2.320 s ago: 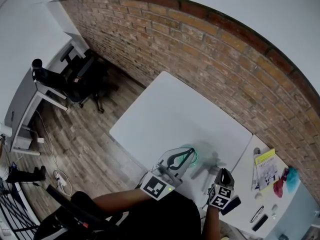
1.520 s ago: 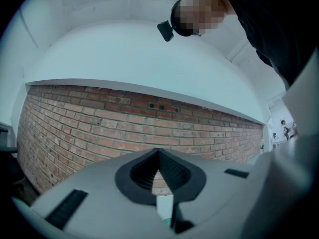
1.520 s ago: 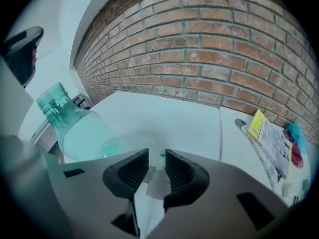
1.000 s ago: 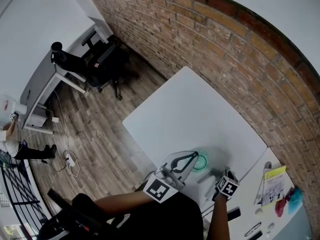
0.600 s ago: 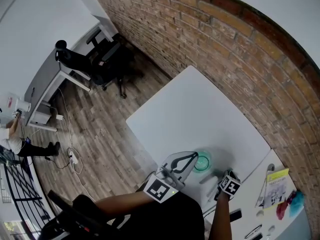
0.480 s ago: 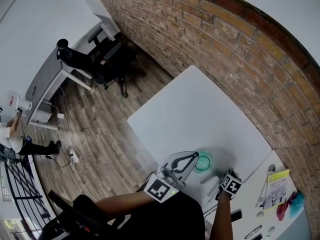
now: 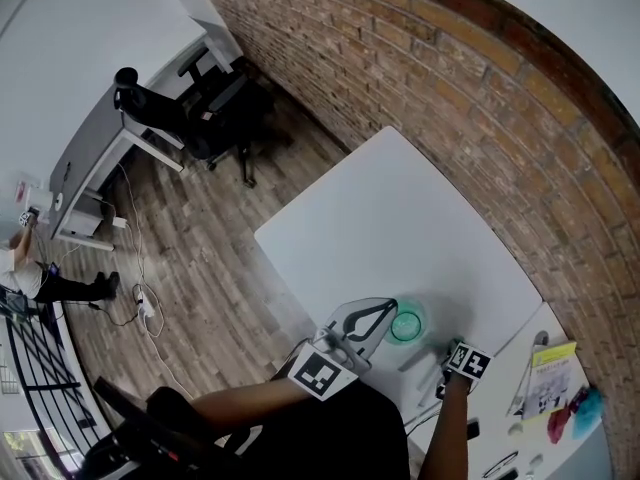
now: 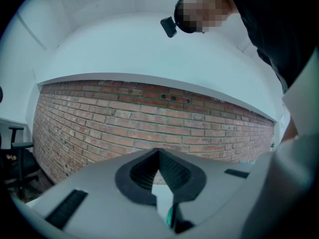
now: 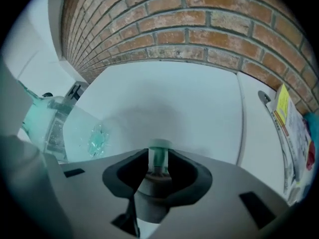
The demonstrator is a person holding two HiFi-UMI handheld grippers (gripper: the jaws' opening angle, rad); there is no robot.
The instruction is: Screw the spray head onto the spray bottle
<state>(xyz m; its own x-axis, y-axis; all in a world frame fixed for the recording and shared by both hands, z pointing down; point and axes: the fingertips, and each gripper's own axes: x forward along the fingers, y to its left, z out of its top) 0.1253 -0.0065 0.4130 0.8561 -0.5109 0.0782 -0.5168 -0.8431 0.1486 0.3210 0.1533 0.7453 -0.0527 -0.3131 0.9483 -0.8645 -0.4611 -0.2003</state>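
A big brick wall (image 7: 470, 78) runs along the far side of the room. Below it is a brown wood floor (image 7: 190, 258). A white tabletop (image 7: 390, 228) stands against the wall. Far off to the left there is a grey desk (image 7: 85, 168) with black chairs (image 7: 210, 108) beside it.

The left gripper (image 7: 380, 313) is held over the near edge of the tabletop. Its fingers are closed tight on each other. The spray bottle (image 7: 405, 324) is see-through with a green top. It sits right at the tip of the left fingers, near the front of the tabletop. I cannot tell if they pinch any part of it. The left gripper view shows only a thin bit of green low down between them.

The right gripper (image 9: 158, 163) is just to the right of the bottle and points down at the tabletop. Its fingers squeeze the spray head (image 9: 152, 198) from both sides. The spray head is grey with a small green and white end sticking out past the fingers. It is apart from the bottle.

A yellow booklet (image 7: 552, 363) lies further right.
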